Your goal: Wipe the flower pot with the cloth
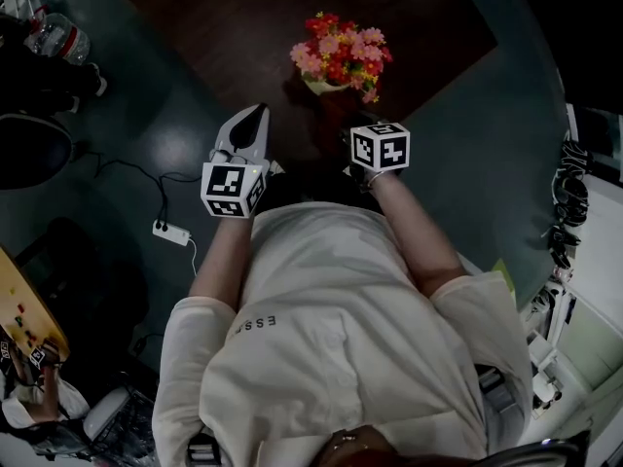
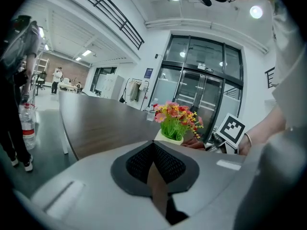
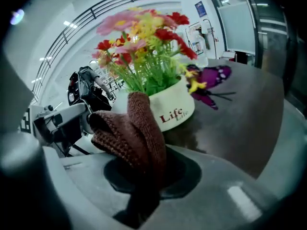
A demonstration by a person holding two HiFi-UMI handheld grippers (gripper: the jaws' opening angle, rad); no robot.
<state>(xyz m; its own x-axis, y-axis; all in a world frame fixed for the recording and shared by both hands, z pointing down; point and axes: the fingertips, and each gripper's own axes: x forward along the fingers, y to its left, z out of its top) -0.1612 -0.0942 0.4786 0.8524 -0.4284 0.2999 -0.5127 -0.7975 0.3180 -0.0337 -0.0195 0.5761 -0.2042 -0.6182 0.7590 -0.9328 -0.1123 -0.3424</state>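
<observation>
Right gripper (image 3: 144, 174), jaws clamping the cloth (image 3: 134, 133), should press it around the flower pot (image 3: 175, 110); left gripper (image 2: 154, 164) jaws closed, empty.

One flower pot (image 3: 175, 110), one cloth (image 3: 136, 138)

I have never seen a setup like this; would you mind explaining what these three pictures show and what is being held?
There is no robot: a person holds a two-jaw gripper in each hand. The head view looks down from a camera on the person's head; the other two views come from cameras riding on each gripper. On the dark table stands a white flower pot with colourful flowers. The right gripper is shut on a brown knitted cloth close to the pot. The left gripper is shut and empty.
</observation>
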